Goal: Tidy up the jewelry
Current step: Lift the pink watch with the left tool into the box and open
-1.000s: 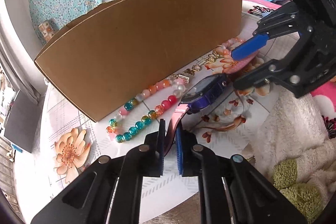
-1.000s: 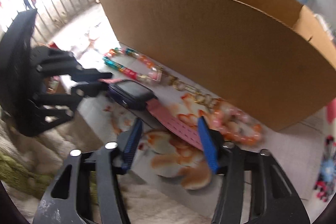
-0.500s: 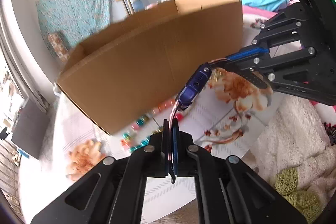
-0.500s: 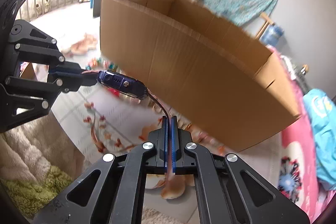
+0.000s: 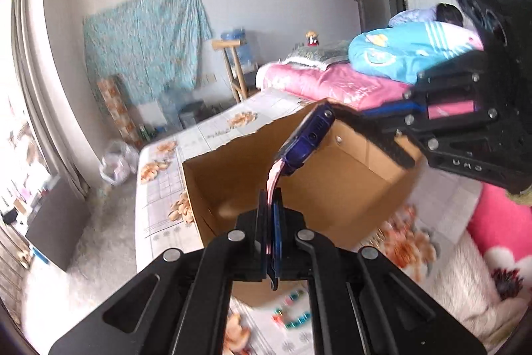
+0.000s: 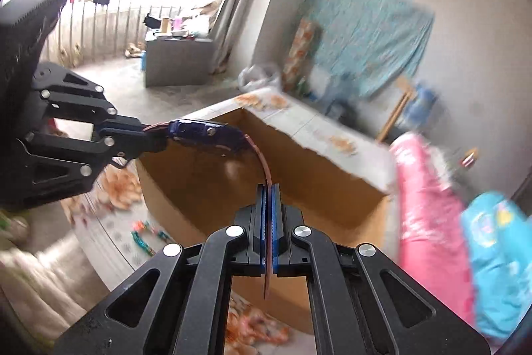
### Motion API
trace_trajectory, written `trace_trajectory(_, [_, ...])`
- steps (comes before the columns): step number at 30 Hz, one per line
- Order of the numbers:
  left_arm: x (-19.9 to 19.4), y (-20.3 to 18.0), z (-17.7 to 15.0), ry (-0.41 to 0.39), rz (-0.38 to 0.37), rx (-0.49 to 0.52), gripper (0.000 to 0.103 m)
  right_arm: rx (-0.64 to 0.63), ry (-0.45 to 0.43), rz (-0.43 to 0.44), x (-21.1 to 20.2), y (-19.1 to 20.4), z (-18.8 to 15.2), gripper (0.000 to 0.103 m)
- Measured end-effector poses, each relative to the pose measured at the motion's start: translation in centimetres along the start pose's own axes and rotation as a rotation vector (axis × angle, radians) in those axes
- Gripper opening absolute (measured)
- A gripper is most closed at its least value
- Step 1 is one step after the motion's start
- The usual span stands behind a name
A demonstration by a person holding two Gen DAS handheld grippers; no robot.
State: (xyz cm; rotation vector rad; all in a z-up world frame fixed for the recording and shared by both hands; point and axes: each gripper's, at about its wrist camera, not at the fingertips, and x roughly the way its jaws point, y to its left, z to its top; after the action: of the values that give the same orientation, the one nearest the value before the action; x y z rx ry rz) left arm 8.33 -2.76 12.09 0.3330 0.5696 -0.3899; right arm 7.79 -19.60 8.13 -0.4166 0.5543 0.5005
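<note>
Cardboard box (image 5: 292, 185) is the largest thing here; it stands open at the top on the bench (image 5: 159, 188), which carries a cloth with orange flowers. In the left wrist view the box fills the middle of the picture, and its brown inside walls are visible.

Behind the bench, at about 2 o'clock in the left wrist view, is a bed (image 5: 332, 82) with a pink cover and a blue blanket (image 5: 409, 52) on it. A turquoise cloth (image 5: 143, 45) hangs on the far wall at about 11 o'clock.

The watch (image 5: 307, 138), with a dark blue body and pink straps, is in the air above the open box, stretched between the two tools. The left tool (image 5: 271, 215) is closed on one pink strap, which goes up from its tips toward 12 o'clock to the watch body. The right tool (image 6: 267, 208) is closed on the other strap, which curves up toward 11 o'clock to the watch body (image 6: 206, 133).

Bead bracelet (image 5: 292, 318), with teal and red beads, lies on the bench just in front of the box, at about 6 o'clock in the left wrist view; it is blurred.
</note>
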Motion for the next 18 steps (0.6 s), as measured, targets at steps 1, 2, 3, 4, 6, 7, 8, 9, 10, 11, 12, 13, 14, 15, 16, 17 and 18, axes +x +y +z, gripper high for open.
trace_trajectory(1, [1.5, 1.0, 0.9, 0.049, -0.012, -0.014, 0.003, 0.02, 0.032, 0.026, 0.9, -0.7, 0.3, 0.001])
trace_trajectory(2, [3.3, 2.0, 1.6, 0.099, -0.03, -0.025, 0.003, 0.043, 0.094, 0.064, 2.7, -1.7, 0.9, 0.001])
trace_trajectory(3, [4.7, 2.7, 2.1, 0.141, -0.046, -0.037, 0.003, 0.067, 0.158, 0.095, 4.5, -2.6, 1.2, 0.001])
trace_trajectory(4, [6.3, 3.4, 2.5, 0.193, -0.071, -0.047, 0.003, 0.092, 0.222, 0.124, 6.4, -3.4, 1.5, 0.001])
trace_trajectory(6, [9.9, 4.2, 3.0, 0.311, -0.12, -0.059, 0.003, 0.133, 0.348, 0.159, 9.4, -4.4, 1.8, 0.001])
trace_trajectory(7, [11.4, 4.4, 3.2, 0.357, -0.137, -0.057, 0.003, 0.146, 0.386, 0.167, 10.6, -4.8, 1.9, 0.001])
trace_trajectory(8, [12.9, 4.3, 3.3, 0.402, -0.161, -0.046, 0.003, 0.156, 0.453, 0.195, 12.3, -5.3, 1.8, 0.001])
trace_trajectory(9, [14.5, 4.4, 3.4, 0.451, -0.184, -0.051, 0.003, 0.165, 0.502, 0.194, 13.7, -5.8, 1.8, 0.001])
trace_trajectory(10, [15.8, 4.2, 3.4, 0.488, -0.199, -0.057, 0.003, 0.167, 0.53, 0.195, 14.6, -6.1, 1.7, 0.001])
trace_trajectory(11, [16.9, 4.1, 3.4, 0.521, -0.217, -0.054, 0.003, 0.168, 0.57, 0.21, 15.9, -6.4, 1.6, 0.001])
trace_trajectory(12, [17.9, 4.0, 3.4, 0.554, -0.23, -0.049, 0.004, 0.179, 0.6, 0.21, 17.0, -6.8, 1.5, 0.001])
trace_trajectory(13, [18.9, 4.1, 3.3, 0.582, -0.23, -0.048, 0.004, 0.193, 0.637, 0.225, 18.1, -7.1, 1.2, 0.001])
trace_trajectory(14, [19.7, 4.1, 3.2, 0.602, -0.231, -0.049, 0.004, 0.208, 0.663, 0.238, 18.9, -7.4, 1.0, 0.001])
trace_trajectory(15, [20.6, 4.3, 3.2, 0.636, -0.241, -0.053, 0.007, 0.226, 0.686, 0.234, 19.8, -7.6, 0.7, 0.002])
trace_trajectory(16, [21.3, 4.5, 3.2, 0.66, -0.238, -0.063, 0.009, 0.233, 0.704, 0.233, 20.5, -7.8, 0.4, 0.003])
trace_trajectory(17, [21.7, 4.6, 3.3, 0.676, -0.232, -0.069, 0.016, 0.237, 0.718, 0.237, 21.2, -8.0, 0.2, 0.004])
trace_trajectory(18, [21.8, 4.7, 3.4, 0.682, -0.233, -0.074, 0.025, 0.244, 0.73, 0.235, 21.6, -8.2, -0.1, 0.008])
